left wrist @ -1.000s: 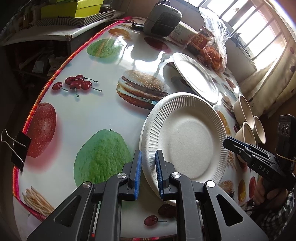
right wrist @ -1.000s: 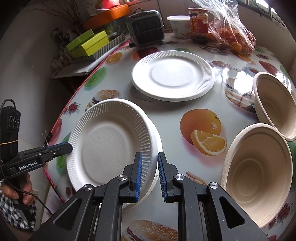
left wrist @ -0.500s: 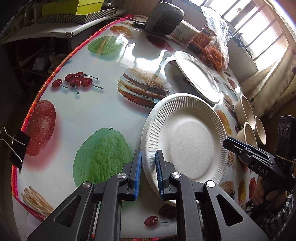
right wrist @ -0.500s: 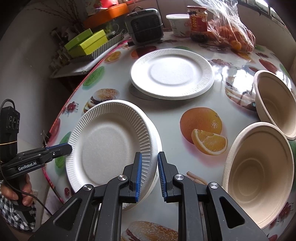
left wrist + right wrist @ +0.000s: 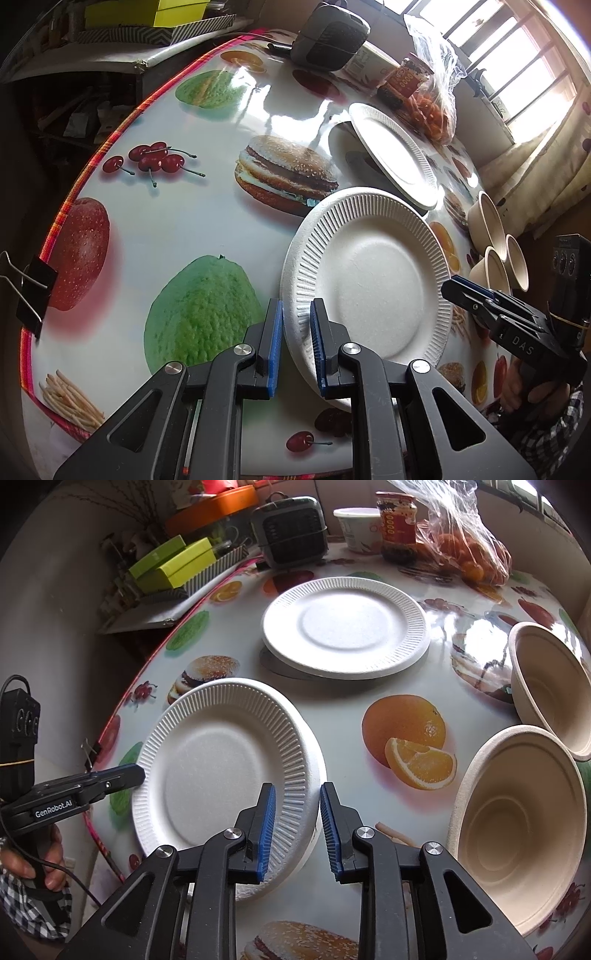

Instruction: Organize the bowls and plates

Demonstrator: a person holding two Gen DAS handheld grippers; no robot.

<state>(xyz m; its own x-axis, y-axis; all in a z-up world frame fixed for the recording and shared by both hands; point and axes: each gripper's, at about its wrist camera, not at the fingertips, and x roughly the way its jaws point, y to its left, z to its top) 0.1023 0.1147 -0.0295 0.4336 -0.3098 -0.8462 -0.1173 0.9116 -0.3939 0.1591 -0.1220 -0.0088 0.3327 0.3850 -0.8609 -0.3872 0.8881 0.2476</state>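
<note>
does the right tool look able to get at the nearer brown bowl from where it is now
Probably yes. The right tool is opening around the near plate's rim, and the nearer brown bowl sits just beside it with only bare tabletop between them.

You're in a home dining corner: round table [image 5: 332, 709] with fruit-and-burger print oilcloth, barred window [image 5: 517, 74], curtain [image 5: 546, 184], bagged oranges [image 5: 469, 554], sauce jar [image 5: 397, 526], cluttered side shelf [image 5: 155, 605].
</note>
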